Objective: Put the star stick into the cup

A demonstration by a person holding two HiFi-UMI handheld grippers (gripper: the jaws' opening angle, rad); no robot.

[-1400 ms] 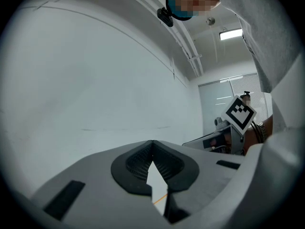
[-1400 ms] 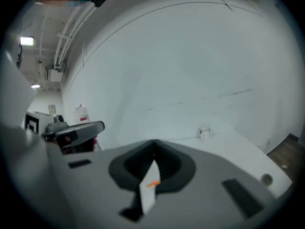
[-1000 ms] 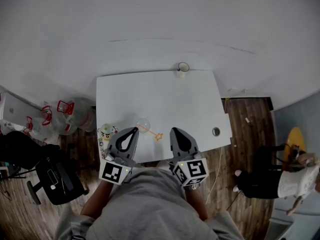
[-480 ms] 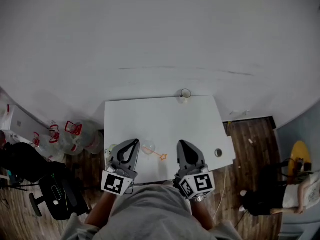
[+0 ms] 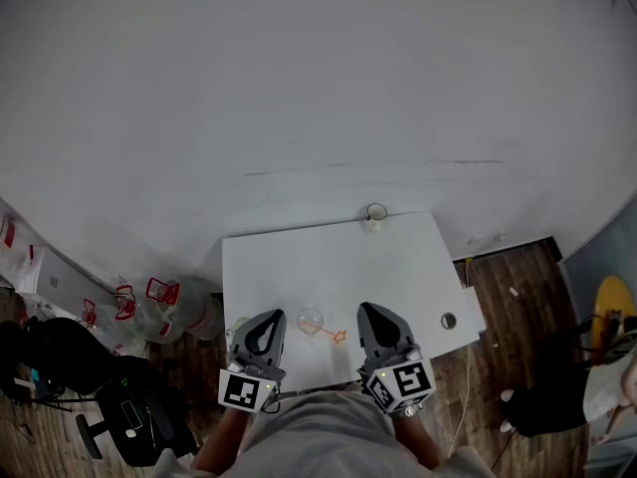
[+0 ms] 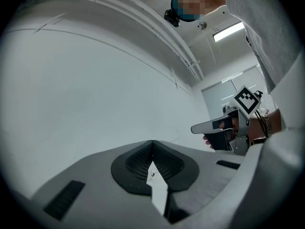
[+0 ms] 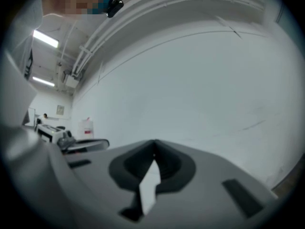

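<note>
The star stick (image 5: 331, 334), thin and orange with a small star at its right end, lies on the white table (image 5: 299, 267) near the front edge. Its left end meets a clear round object (image 5: 310, 319). The cup (image 5: 375, 214) stands upright at the table's far edge. My left gripper (image 5: 272, 319) hovers left of the stick and my right gripper (image 5: 369, 313) right of it, both over the front edge. In each gripper view the jaws meet at the tips, left gripper (image 6: 152, 143) and right gripper (image 7: 154, 154), both shut with nothing between them.
A large pale wall rises behind the table. Clear water jugs with red handles (image 5: 164, 302) stand on the wooden floor at the left, beside a black chair (image 5: 124, 416). A round cable hole (image 5: 448, 321) is near the table's right edge.
The head view has tipped toward the wall, so the table and both grippers sit lower in the picture. Both grippers have risen a little and stay shut. The stick has not moved.
</note>
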